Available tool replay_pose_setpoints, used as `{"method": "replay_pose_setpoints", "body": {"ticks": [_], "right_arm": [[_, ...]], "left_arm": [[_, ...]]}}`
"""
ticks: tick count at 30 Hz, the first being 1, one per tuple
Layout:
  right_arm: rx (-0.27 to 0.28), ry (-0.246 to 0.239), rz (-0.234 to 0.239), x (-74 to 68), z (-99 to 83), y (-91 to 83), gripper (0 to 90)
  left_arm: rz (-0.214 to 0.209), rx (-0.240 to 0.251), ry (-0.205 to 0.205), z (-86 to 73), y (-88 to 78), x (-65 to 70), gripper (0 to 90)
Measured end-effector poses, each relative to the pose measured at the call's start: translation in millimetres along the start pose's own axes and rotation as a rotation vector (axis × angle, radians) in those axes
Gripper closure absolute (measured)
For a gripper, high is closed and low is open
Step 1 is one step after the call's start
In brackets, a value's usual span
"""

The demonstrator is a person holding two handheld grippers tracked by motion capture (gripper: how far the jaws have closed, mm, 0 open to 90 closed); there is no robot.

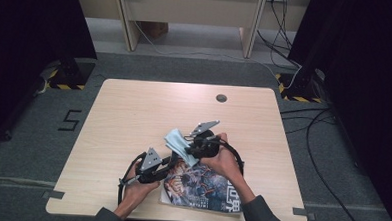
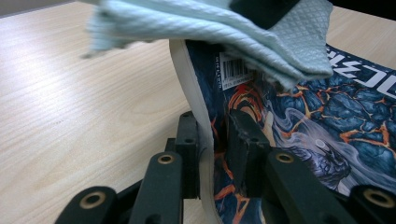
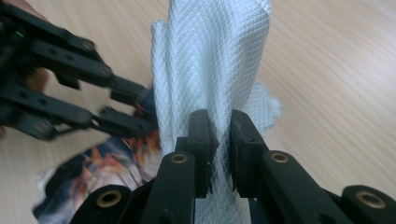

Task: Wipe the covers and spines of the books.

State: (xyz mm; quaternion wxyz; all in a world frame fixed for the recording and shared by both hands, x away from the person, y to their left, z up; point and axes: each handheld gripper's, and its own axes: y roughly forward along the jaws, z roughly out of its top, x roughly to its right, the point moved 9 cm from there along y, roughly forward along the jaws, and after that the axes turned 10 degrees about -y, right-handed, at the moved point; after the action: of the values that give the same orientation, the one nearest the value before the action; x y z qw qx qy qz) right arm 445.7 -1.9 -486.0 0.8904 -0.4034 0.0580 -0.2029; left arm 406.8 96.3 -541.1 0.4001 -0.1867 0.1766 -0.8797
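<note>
Your left gripper [image 1: 170,163] is closed on the upper left corner of the magazine [image 1: 200,188]. In the left gripper view the jaws pinch the cover and the pages beneath it [image 2: 208,140], curling that corner up off the table [image 1: 134,113] while the rest of the magazine lies flat near the front edge, between your forearms.

Your right gripper [image 1: 188,149] is closed on the light blue cloth [image 1: 178,144]; in the right gripper view the cloth [image 3: 210,70] stands bunched upward between the pinched jaws.

The relation that governs the coming move: the cloth sits directly over the lifted corner, just beyond the left gripper's tips. From the left gripper the cloth [image 2: 261,37] hangs above the barcode, very close to the cover; contact cannot be confirmed. The magazine's long axis runs from that raised corner toward your right forearm, so in my judgement a wipe would travel along it, down and toward you.

The right hand is the nearer to the cloth's work and carries it. It is cocked over the magazine's top edge, jaws pointing toward the left gripper. The left hand [image 1: 138,190] rests low at the table's front, wrist level, jaws pointing right toward the magazine.
</note>
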Motion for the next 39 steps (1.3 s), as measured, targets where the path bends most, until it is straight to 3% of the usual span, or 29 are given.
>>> {"method": "replay_pose_setpoints", "body": {"ticks": [5,9,24,28,33,39], "right_arm": [[0.015,-0.011,0.013,-4.1,6.9,1.8,80.8],[0.002,0.009,0.018,2.4,-4.0,-3.5,80.9],[-0.123,0.171,-0.029,54.1,-98.3,-37.5,80.9],[-0.136,0.207,-0.033,62.3,-112.7,-43.2,80.9],[-0.146,0.175,-0.053,59.3,-107.0,-41.3,80.8],[-0.103,0.129,-0.024,43.4,-79.5,-32.3,80.5]], "left_arm": [[-0.003,0.003,0.005,0.8,-0.3,0.7,74.3],[-0.004,0.004,0.001,1.1,-0.1,1.4,74.3],[-0.010,0.001,0.004,0.9,-0.2,0.8,74.3],[-0.009,0.002,0.006,1.8,-0.2,1.0,74.3],[-0.008,0.003,0.006,2.0,-0.3,1.1,74.3],[-0.006,0.006,0.012,2.7,-0.1,1.4,74.3]]}}
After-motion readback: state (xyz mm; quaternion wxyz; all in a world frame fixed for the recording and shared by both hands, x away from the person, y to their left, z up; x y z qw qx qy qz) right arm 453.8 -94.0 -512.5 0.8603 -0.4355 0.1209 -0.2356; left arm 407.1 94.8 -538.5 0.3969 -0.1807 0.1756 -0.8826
